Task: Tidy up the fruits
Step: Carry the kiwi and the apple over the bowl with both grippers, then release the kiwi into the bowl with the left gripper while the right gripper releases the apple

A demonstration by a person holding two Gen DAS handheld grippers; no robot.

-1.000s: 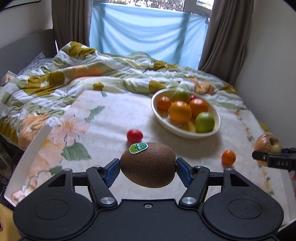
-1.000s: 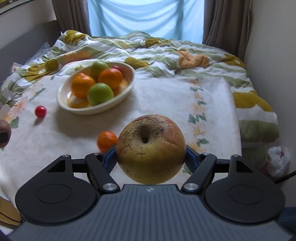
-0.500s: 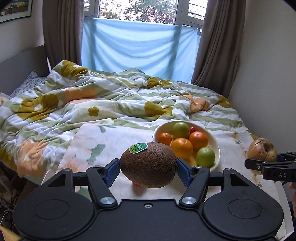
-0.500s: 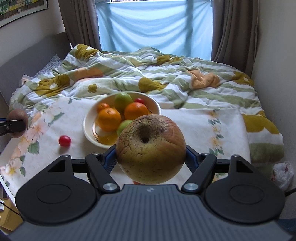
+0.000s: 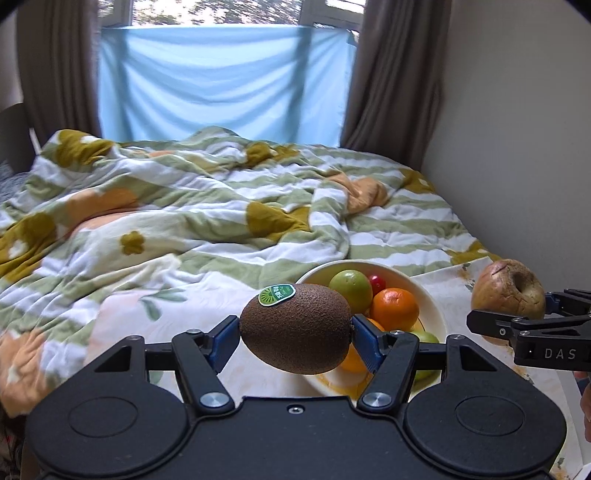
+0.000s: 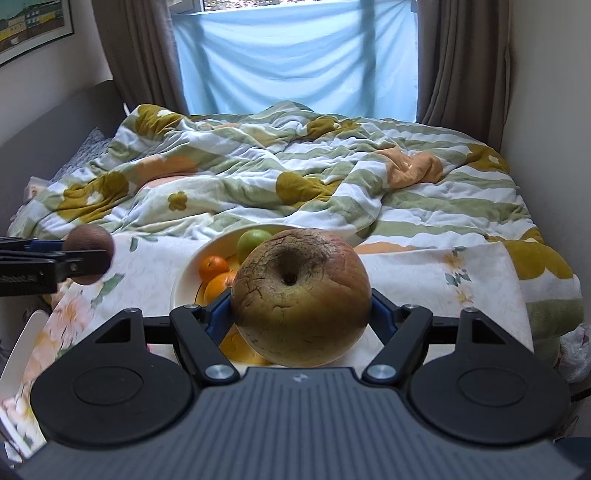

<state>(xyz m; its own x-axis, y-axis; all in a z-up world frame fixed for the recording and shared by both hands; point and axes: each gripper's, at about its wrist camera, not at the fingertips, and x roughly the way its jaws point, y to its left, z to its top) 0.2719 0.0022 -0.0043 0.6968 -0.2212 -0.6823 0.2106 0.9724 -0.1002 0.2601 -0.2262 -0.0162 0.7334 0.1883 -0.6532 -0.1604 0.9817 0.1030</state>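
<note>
Your left gripper squeezes a fuzzy brown kiwi. Your right gripper squeezes a cracked yellow-red apple above the cream fruit bowl.

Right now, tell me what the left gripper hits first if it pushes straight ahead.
Probably the fruit bowl: the left gripper, shut on the kiwi, points at its near-left rim. Depth is unclear; held high, it could pass over onto the blanket.

Rumpled striped quilt with mustard flowers lying across bed. Floral cloth covering near end of bed. Blue sheet hanging over window, brown curtains hanging either side. Framed picture hanging on left wall. White plastic bag sitting low at right.
</note>
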